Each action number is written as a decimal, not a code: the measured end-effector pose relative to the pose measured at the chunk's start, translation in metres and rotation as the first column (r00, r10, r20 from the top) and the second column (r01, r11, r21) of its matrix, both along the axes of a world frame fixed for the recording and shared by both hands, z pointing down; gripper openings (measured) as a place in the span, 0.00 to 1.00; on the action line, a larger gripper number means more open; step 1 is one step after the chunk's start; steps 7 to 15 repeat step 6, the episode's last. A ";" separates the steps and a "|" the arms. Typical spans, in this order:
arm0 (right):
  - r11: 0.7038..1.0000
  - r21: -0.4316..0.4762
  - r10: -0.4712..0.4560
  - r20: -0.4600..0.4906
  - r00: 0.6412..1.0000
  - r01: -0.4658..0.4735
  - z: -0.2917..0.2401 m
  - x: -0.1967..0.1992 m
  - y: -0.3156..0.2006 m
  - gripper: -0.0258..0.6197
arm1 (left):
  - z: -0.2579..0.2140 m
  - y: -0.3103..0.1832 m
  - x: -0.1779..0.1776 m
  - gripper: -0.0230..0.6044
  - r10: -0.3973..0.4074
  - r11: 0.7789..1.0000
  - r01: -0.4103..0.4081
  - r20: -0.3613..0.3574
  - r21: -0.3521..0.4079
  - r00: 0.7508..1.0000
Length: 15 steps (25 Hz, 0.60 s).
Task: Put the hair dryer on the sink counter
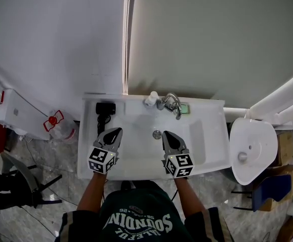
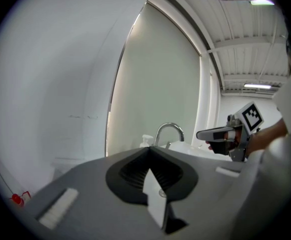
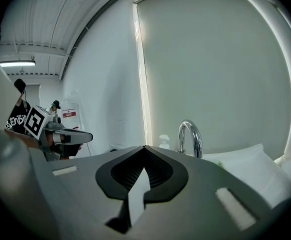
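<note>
Head view: hair dryer (image 1: 105, 109) on white sink counter (image 1: 209, 135), pale wall (image 1: 51, 34) behind.

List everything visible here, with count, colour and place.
Black hair dryer: 1, black, counter's back left corner.
White sink counter: 1, white, centre of the head view.
Curved chrome faucet: 1, silver, counter's back edge.
Small white pump bottle: 1, white, left of faucet.
Flat green item: 1, green, right of faucet.
White oval fixture: 1, white, right of counter.
Clear bottle with red marks: 1, clear, left of counter, lower down.
Left gripper: 1, dark grey, shut, empty, above counter.
Right gripper: 1, dark grey, shut, empty, above counter.
</note>
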State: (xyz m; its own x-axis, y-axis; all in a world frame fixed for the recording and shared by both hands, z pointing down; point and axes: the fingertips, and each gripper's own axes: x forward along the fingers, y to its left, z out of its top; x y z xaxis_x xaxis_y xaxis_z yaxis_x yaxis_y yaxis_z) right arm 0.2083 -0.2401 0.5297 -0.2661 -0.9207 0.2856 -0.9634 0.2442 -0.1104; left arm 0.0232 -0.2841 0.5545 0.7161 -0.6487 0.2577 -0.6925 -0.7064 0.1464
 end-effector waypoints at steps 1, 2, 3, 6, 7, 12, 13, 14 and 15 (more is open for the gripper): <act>1.000 0.000 -0.001 -0.001 1.000 0.001 0.000 0.000 0.000 0.04 | 0.001 0.000 0.000 0.12 -0.001 1.000 0.001 -0.002 -0.001 1.000; 1.000 0.000 -0.002 -0.001 1.000 0.002 0.000 0.000 0.000 0.04 | 0.001 0.000 0.000 0.12 -0.003 1.000 0.003 -0.003 -0.002 1.000; 1.000 0.001 -0.003 -0.002 1.000 0.003 -0.001 -0.001 0.000 0.04 | 0.002 0.000 -0.001 0.12 -0.004 1.000 0.004 -0.003 -0.003 1.000; 1.000 0.002 -0.006 -0.003 1.000 0.006 -0.002 -0.002 -0.001 0.04 | 0.002 0.000 -0.003 0.12 -0.007 1.000 0.007 -0.001 -0.007 1.000; 1.000 0.002 -0.006 -0.003 1.000 0.006 -0.002 -0.002 -0.001 0.04 | 0.002 0.000 -0.003 0.12 -0.007 1.000 0.007 -0.001 -0.007 1.000; 1.000 0.002 -0.006 -0.003 1.000 0.006 -0.002 -0.002 -0.001 0.04 | 0.002 0.000 -0.003 0.12 -0.007 1.000 0.007 -0.001 -0.007 1.000; 1.000 0.002 -0.006 -0.003 1.000 0.006 -0.002 -0.002 -0.001 0.04 | 0.002 0.000 -0.003 0.12 -0.007 1.000 0.007 -0.001 -0.007 1.000; 1.000 0.002 -0.006 -0.003 1.000 0.006 -0.002 -0.002 -0.001 0.04 | 0.002 0.000 -0.003 0.12 -0.007 1.000 0.007 -0.001 -0.007 1.000; 1.000 0.002 -0.006 -0.003 1.000 0.006 -0.002 -0.002 -0.001 0.04 | 0.002 0.000 -0.003 0.12 -0.007 1.000 0.007 -0.001 -0.007 1.000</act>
